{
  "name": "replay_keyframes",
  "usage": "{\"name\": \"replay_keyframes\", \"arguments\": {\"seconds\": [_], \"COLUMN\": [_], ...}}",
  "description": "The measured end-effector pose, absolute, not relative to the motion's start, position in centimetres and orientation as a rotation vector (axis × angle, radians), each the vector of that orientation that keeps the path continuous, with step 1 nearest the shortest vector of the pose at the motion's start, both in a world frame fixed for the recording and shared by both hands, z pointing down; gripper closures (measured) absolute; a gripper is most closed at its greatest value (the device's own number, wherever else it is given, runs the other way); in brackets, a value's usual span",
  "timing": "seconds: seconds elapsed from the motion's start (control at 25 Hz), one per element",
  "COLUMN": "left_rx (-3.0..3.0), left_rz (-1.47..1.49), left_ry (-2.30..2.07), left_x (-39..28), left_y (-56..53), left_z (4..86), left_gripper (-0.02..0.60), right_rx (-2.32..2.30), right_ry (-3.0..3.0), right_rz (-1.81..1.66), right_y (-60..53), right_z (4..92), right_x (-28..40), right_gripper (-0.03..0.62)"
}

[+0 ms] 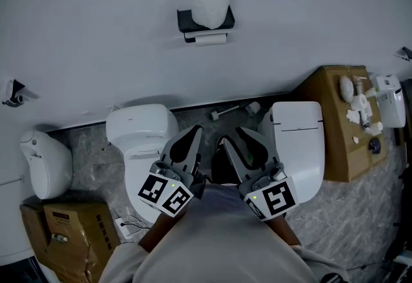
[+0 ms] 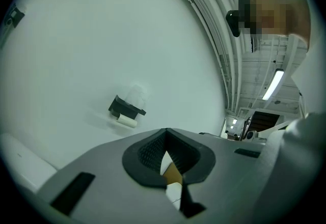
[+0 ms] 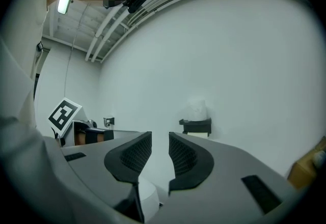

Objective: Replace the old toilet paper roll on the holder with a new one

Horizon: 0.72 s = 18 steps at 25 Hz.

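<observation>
L gripper (image 2: 166, 135) fingers are shut, R gripper (image 3: 160, 141) fingers narrowly parted, empty; roll (image 1: 210, 4) atop holder (image 1: 189, 20) is resolved in head view only.

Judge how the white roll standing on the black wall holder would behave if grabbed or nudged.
The roll looks full and papery: probably light, squashing under a grip. Standing on end on the holder, a nudge could tip it off.

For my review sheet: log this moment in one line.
left tool: shut, empty | right tool: open, empty | roll: atop wall holder
</observation>
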<state>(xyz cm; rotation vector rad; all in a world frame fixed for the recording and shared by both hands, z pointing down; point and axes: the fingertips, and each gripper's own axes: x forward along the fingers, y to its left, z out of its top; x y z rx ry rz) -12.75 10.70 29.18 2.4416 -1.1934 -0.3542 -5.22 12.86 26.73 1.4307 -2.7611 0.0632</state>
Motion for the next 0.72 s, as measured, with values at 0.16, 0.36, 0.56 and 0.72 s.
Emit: {"name": "replay_keyframes", "arguments": {"seconds": [0.16, 0.36, 0.56, 0.72], "left_rx": [2.44, 2.428, 2.385, 2.369], "left_rz": [-0.346, -0.338, -0.327, -0.323], "left_ry": [-1.183, -1.19, -1.194, -1.202], "left_x": [-11.6, -10.3, -8.9, -7.7], "left_y": [8.1, 3.9, -0.3, -3.3], "left_z": [29.5, 29.6, 30.1, 29.8], "left_gripper": [0.578, 0.578, 0.578, 0.578], "right_rx": [1.439, 1.422, 1.417, 1.423], "right_ry": [-2.754, -2.756, -2.813, -2.844], "right_rz": [0.067, 0.077, 0.122, 0.139], "right_y": [10.3, 6.1, 1.7, -1.7], "right_z": [27.1, 27.2, 26.9, 26.5], "right_x": [-4.1, -2.9, -1.1, 0.7], "right_gripper": [0.529, 0.576, 0.577, 0.577]}}
